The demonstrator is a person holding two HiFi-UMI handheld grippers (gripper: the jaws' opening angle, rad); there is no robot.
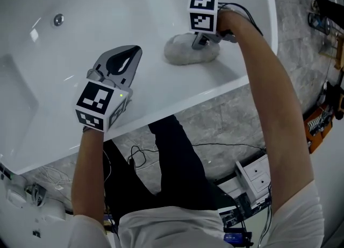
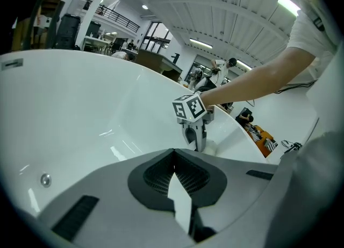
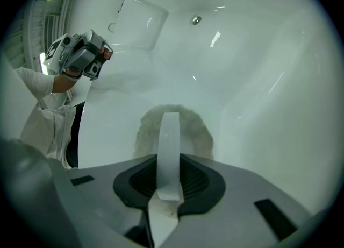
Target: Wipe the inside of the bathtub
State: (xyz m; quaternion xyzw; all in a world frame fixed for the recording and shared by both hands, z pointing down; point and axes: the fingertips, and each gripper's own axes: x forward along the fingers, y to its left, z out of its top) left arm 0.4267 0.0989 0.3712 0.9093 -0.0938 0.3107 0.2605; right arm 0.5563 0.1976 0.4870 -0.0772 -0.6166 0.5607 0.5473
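The white bathtub [image 1: 177,107] fills the upper head view. A grey cloth [image 1: 185,52] lies bunched against its inner wall near the rim. My right gripper [image 1: 200,41] is shut on the cloth and presses it to the wall. In the right gripper view the cloth [image 3: 196,134] spreads just beyond the right gripper [image 3: 171,119]. My left gripper [image 1: 130,54] hovers over the tub's inside near the front rim, apart from the cloth, with its jaws shut and nothing between them. The left gripper view shows the left gripper [image 2: 173,154] closed and, beyond it, the right gripper [image 2: 196,143].
A round metal fitting [image 1: 58,20] sits on the tub's far wall. The grey tiled floor [image 1: 226,118] by the tub carries cables [image 1: 137,158]. A white drawer unit [image 1: 257,174] stands at lower right, and an orange item [image 1: 317,126] at the right edge.
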